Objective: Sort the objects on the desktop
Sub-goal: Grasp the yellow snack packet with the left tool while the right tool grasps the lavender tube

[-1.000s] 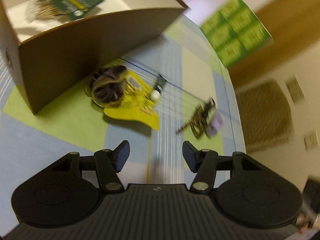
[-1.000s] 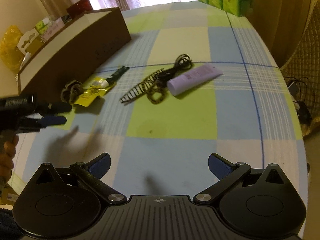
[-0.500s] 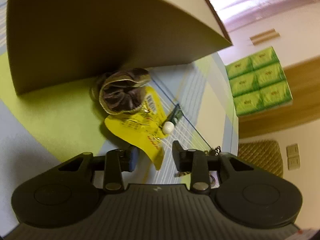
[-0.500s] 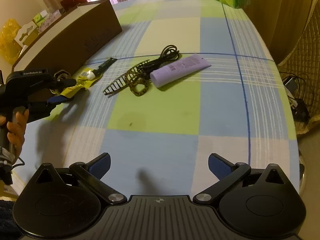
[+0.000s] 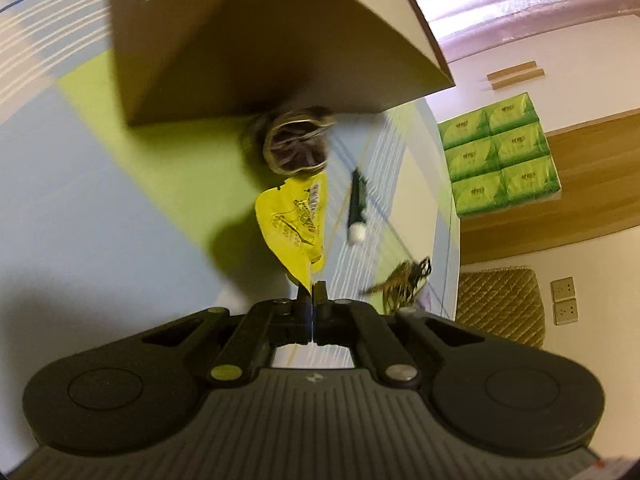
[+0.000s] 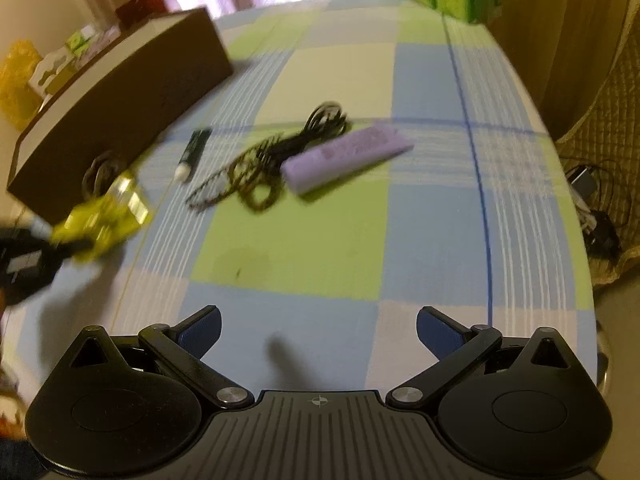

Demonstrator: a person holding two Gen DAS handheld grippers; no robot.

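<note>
Beside the cardboard box (image 5: 256,40), left gripper (image 5: 311,300) apparently pinches only the yellow packet (image 5: 294,224) tip, which may slip; right gripper (image 6: 318,326) gapes empty.

Left wrist view low, close before the yellow packet (image 5: 294,222); right wrist view higher, farther; packet shared.

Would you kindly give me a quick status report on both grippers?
Left gripper shut on yellow packet, lifted off the cloth. Right gripper open, empty, hovering. Cardboard box close ahead; brown scrunchie at its base.
</note>
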